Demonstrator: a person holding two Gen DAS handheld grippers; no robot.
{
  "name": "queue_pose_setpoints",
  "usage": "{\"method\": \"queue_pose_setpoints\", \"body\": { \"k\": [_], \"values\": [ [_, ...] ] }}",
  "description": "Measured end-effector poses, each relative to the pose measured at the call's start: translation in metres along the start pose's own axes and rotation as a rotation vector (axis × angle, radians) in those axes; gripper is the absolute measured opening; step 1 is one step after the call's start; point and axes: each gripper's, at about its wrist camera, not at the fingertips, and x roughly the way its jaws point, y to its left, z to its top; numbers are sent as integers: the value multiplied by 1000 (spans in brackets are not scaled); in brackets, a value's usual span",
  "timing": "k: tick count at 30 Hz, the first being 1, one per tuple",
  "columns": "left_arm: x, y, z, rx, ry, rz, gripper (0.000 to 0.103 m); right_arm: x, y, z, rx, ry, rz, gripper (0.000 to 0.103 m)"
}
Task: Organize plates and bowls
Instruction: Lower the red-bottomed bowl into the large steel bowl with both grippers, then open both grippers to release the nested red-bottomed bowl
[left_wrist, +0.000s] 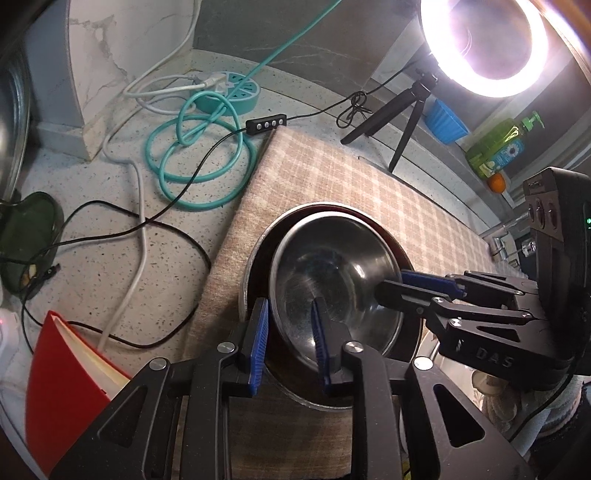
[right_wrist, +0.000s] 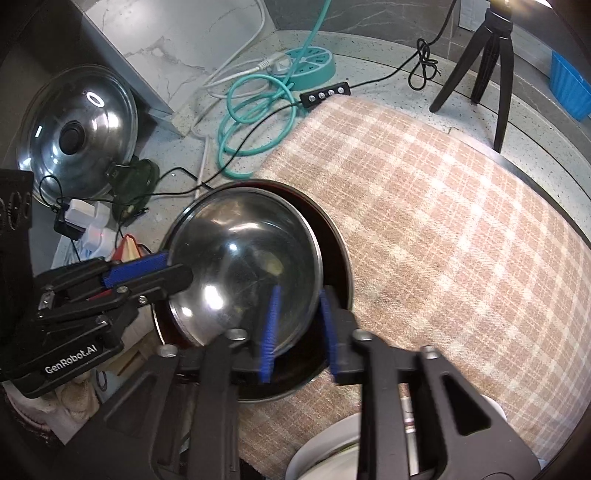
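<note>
A steel bowl (left_wrist: 332, 273) sits tilted inside a wider dark bowl (left_wrist: 258, 266) on a checked cloth. My left gripper (left_wrist: 290, 341) straddles the steel bowl's near rim, one blue pad inside and one outside, with a gap still showing. My right gripper (right_wrist: 301, 328) straddles the opposite rim the same way; it also shows in the left wrist view (left_wrist: 417, 286). In the right wrist view the steel bowl (right_wrist: 243, 266) leans in the dark bowl (right_wrist: 336, 240), and the left gripper (right_wrist: 155, 269) reaches its left rim.
A checked cloth (right_wrist: 443, 221) covers the counter. Teal and black cables (left_wrist: 199, 147), a round power strip (left_wrist: 229, 90), a ring light on a tripod (left_wrist: 402, 114), a pot lid (right_wrist: 77, 133), a red book (left_wrist: 66, 387) and a white dish (right_wrist: 328, 454) surround it.
</note>
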Motion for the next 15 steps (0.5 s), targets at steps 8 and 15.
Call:
{"method": "queue_pose_setpoints", "body": {
  "k": [8,15],
  "values": [
    [-7,-5,1,17,-10,-8,36,-14,4,4,1,-57,42,64],
    [-14,-5,-1,22,-21,-10,41,-31,-9,1,57,-101,66,76]
  ]
}}
